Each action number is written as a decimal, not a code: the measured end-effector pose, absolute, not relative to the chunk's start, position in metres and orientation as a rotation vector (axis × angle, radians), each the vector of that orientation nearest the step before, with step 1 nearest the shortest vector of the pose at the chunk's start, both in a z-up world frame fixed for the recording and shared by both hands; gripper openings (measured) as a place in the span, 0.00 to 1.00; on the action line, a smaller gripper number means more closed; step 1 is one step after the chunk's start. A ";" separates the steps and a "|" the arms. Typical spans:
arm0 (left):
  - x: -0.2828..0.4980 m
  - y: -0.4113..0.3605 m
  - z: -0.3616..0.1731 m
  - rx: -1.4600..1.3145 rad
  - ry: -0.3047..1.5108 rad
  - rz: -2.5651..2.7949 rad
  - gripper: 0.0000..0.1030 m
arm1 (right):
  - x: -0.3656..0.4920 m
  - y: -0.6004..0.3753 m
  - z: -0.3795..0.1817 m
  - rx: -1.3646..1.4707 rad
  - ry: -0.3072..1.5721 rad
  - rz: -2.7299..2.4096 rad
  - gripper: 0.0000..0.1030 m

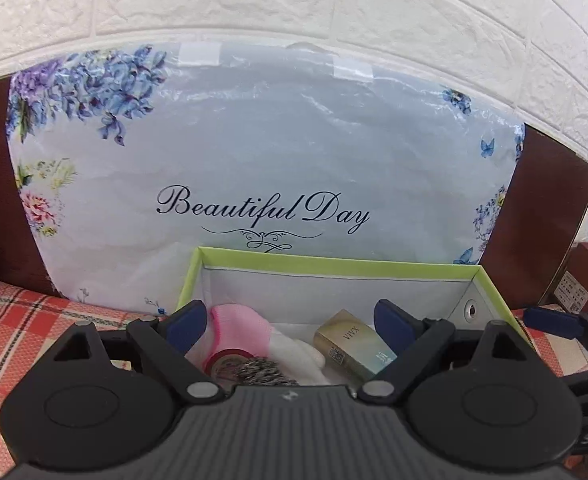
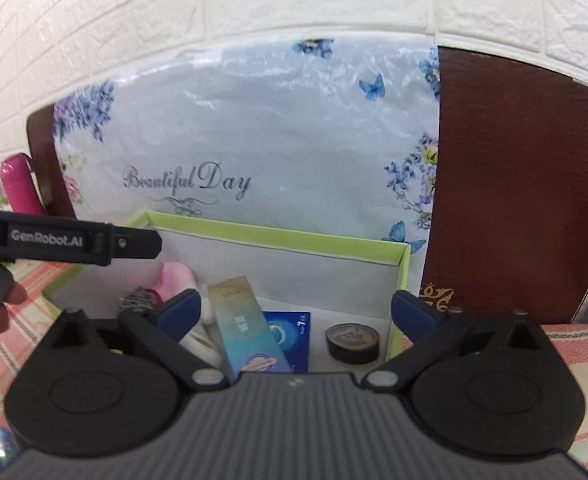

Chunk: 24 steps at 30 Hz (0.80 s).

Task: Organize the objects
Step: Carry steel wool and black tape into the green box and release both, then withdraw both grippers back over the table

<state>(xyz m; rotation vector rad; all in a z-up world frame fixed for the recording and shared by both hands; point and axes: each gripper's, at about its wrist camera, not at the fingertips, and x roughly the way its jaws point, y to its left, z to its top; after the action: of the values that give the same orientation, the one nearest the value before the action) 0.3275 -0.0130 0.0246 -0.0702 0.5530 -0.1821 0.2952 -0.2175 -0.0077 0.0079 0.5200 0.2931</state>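
- The left claw [image 1: 291,322] stands spread wide, gripping nothing, its blue pads above the near left part of the green-rimmed box [image 1: 334,266].
- The right claw [image 2: 296,316] is released just as wide, empty, over the box's right half.
- Inside lie a pink-cuffed glove [image 1: 239,330], a gold carton [image 2: 245,328], a blue packet [image 2: 289,330] and a black tape roll [image 2: 352,342].
- The box sits on a checked cloth [image 1: 21,320], near a floral bag [image 1: 273,152].

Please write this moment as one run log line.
left gripper: open, empty | right gripper: open, empty | both over green-rimmed box | gold carton: inside
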 end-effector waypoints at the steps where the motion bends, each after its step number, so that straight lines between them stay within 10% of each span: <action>1: 0.322 -0.011 0.028 -0.070 0.554 -0.177 0.91 | 0.290 -0.219 -0.004 0.023 0.519 0.297 1.00; 24: 0.141 -0.017 0.037 -0.029 0.562 -0.137 0.91 | 0.084 -0.235 0.028 0.059 0.391 0.211 1.00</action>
<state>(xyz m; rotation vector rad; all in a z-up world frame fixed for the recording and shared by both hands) 0.1409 -0.0174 0.0371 -0.0293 0.5623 -0.1374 0.0840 -0.2347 0.0277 0.0595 0.3913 0.2112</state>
